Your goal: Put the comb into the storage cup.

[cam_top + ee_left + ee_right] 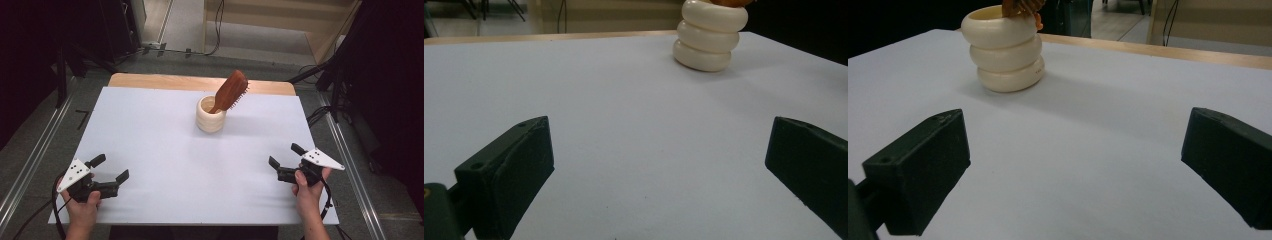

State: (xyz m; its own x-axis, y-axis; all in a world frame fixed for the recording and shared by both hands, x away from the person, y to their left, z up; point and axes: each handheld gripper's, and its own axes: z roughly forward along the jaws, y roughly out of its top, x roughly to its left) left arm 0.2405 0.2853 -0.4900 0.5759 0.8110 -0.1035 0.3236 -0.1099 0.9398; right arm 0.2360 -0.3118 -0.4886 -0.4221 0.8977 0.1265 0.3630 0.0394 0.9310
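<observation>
A cream ribbed cup (210,115) stands upright at the far middle of the white table top (165,150). A reddish wooden hairbrush (230,91) leans in it, handle down, head tilted to the right. My left gripper (110,168) rests near the front left corner, open, nothing between its jaws. My right gripper (286,156) rests near the front right, open and empty too. The cup (709,37) lies far ahead on the right in the left gripper view. In the right gripper view the cup (1004,49) stands ahead on the left.
A wooden strip (200,82) borders the table's far edge. Beyond it are floor cables (215,30) and dark stands at both sides. Metal rails (35,160) run along the floor left and right of the table.
</observation>
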